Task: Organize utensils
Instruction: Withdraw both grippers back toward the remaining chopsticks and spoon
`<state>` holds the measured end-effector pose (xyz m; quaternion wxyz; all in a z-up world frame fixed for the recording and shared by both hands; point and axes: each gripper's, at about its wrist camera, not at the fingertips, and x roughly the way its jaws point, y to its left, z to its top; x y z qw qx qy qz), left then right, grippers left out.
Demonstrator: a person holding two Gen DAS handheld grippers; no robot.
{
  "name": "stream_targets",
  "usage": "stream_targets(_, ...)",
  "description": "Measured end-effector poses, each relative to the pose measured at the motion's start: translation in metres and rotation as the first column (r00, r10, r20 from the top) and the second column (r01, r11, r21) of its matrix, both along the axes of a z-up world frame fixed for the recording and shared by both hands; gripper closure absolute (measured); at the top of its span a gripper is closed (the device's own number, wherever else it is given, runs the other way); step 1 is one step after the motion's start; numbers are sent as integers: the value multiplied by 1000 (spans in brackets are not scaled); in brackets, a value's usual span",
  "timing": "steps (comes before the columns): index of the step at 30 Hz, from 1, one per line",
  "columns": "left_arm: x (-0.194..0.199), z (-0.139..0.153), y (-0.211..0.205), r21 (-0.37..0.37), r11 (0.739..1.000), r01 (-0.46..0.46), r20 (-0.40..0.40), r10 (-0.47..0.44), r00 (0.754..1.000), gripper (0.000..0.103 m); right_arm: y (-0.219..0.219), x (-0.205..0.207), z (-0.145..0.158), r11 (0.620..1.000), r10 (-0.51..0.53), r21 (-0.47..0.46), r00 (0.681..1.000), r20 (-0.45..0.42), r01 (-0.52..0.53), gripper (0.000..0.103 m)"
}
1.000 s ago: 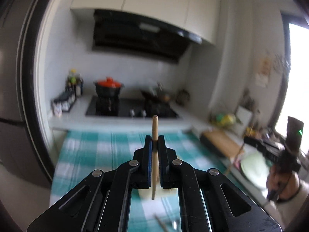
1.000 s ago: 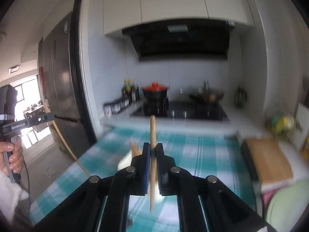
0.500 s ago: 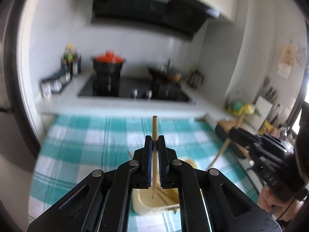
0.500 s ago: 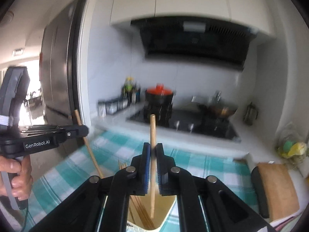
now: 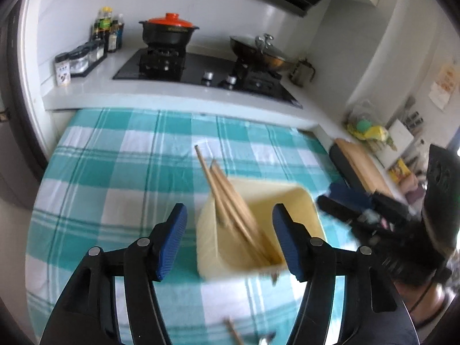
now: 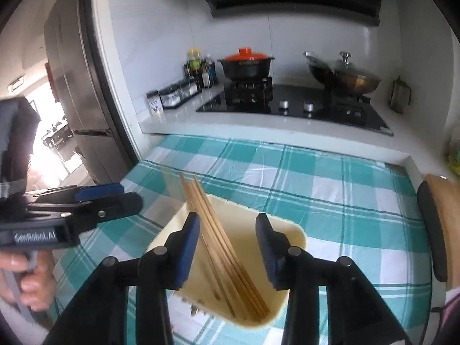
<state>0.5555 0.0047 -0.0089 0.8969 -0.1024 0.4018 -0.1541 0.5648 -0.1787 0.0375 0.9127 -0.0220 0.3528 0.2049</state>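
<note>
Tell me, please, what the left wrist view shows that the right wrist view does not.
Only the left wrist view shows a loose chopstick on the tablecloth near the bottom edge and the right gripper. Only the right wrist view shows the refrigerator and the left gripper in a hand. Both show the cream holder with chopsticks leaning inside, the checked tablecloth, the red-lidded pot and the wok.

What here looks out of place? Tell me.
A stray chopstick lies loose on the checked tablecloth, outside the cream holder where the other chopsticks lean. Nothing looks spilled or broken.
</note>
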Motion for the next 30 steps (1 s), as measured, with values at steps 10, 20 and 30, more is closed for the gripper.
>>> stream_targets(10,-136,-56,19,179,976,122,-192,-87,977,25,-43,-124,-20,981,34,-184,992,-121,-56,56)
stream_targets(20,-263,-132,-11,140,988,68,-207,-38,978,23,-56,-285,-122,953,-164,-280,976,-147,118,53)
stream_targets(30,-275,-127,-29,185,982,25,-116,-4,993,21,-64,-300,-100,926,-267,-275,964,9,259,53)
